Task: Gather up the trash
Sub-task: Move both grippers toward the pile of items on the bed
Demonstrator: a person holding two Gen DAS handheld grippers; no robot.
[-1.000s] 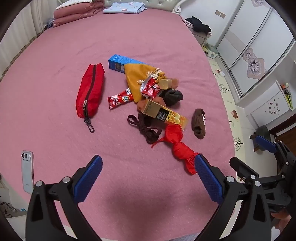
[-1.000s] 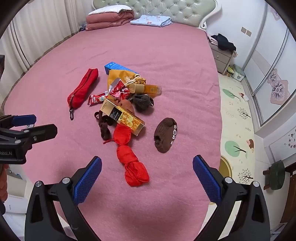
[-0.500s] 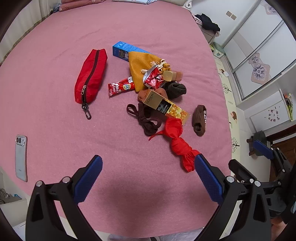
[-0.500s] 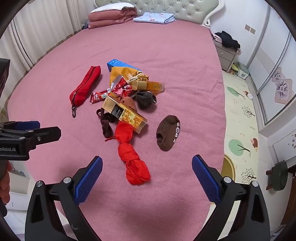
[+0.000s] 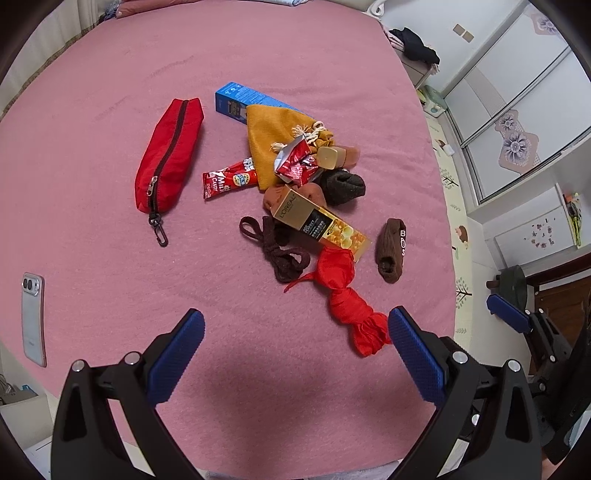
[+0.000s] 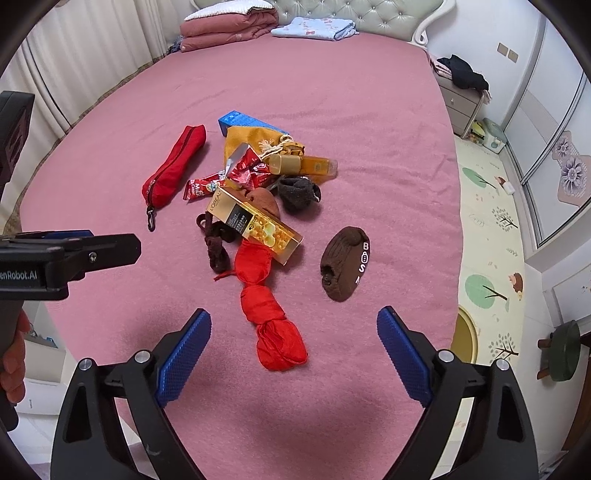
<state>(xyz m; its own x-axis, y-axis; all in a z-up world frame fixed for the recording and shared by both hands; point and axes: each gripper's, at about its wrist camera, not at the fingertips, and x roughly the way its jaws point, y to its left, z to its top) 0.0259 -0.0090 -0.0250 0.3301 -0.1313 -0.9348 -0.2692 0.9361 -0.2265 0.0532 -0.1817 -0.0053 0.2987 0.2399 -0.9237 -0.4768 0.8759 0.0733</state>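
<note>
A heap lies on the pink bed (image 5: 110, 258): a gold L'Oreal box (image 5: 319, 225) (image 6: 255, 225), a red candy wrapper (image 5: 229, 179) (image 6: 201, 186), a crumpled red foil wrapper (image 5: 295, 162) (image 6: 249, 166), a blue box (image 5: 240, 99) (image 6: 236, 122), a yellow bottle (image 6: 303, 164). Among them are a knotted red cloth (image 5: 347, 295) (image 6: 266, 295), brown socks (image 5: 391, 251) (image 6: 343, 262) and a mustard pouch (image 5: 273, 136). My left gripper (image 5: 295, 343) is open and empty, above the bed's near edge. My right gripper (image 6: 293, 343) is open and empty, just short of the red cloth.
A red zip pencil case (image 5: 170, 151) (image 6: 173, 170) lies left of the heap. A white phone (image 5: 33, 317) lies at the bed's left edge. Folded bedding (image 6: 229, 26) sits by the headboard. A play mat (image 6: 487, 240) covers the floor to the right.
Both grippers have moved forward towards the heap, which sits larger and lower in both views. Both stay open and empty. Nothing on the bed has moved.
</note>
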